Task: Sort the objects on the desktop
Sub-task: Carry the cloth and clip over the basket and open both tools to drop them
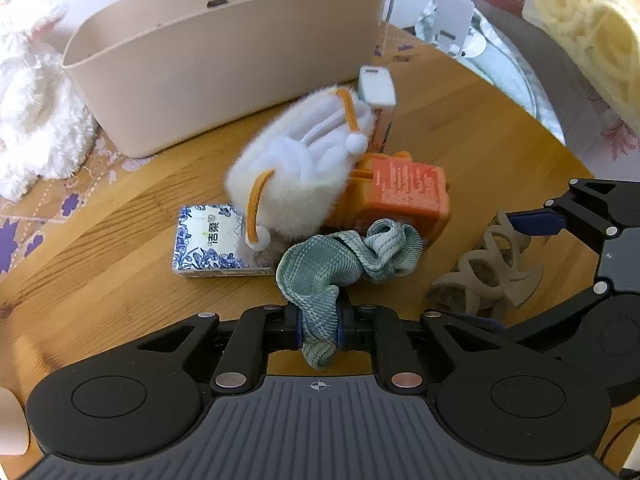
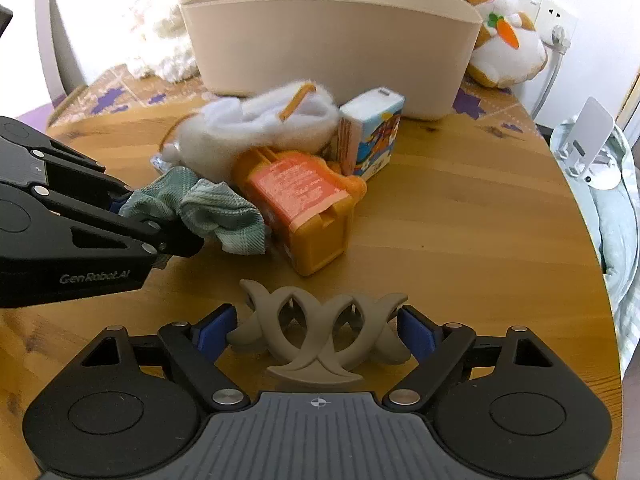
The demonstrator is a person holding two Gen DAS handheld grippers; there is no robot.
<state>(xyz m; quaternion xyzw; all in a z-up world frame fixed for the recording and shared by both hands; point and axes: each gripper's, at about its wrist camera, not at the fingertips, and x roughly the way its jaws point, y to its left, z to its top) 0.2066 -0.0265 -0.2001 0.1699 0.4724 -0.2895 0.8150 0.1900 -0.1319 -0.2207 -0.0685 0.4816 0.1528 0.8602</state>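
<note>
Grip status: the left gripper (image 1: 319,322) has its fingers pressed together on one end of the green scrunchie (image 1: 352,256), the cloth bunched between the blue pads and its free loop lying on the table (image 1: 100,280) against the orange box (image 1: 400,196). The right gripper (image 2: 316,330) stands spread around the grey claw clip (image 2: 318,334); both pads sit just beside the clip's outer prongs, and whether they touch yet cannot be told. To do this step well, lift the scrunchie straight up so that its loop clears the pile without dragging the fluffy pouch (image 1: 304,168) or the tissue pack (image 1: 210,242). Close the right fingers squarely on the clip's curved ends, keeping the pads level, since the prongs are rounded and could slip or twist out. Carry both items to the beige bin (image 2: 332,40) behind the pile. Materials: the scrunchie is soft ribbed fabric, crumpled and limp. The clip is hard matte plastic with open crossing arcs and pointed teeth. The pouch is white plush with orange cord and pompoms. The orange box is rigid and glossy, and the carton (image 2: 374,136) beside it is smooth printed card. The bin is smooth plastic with rounded corners; the table is varnished wood.
</note>
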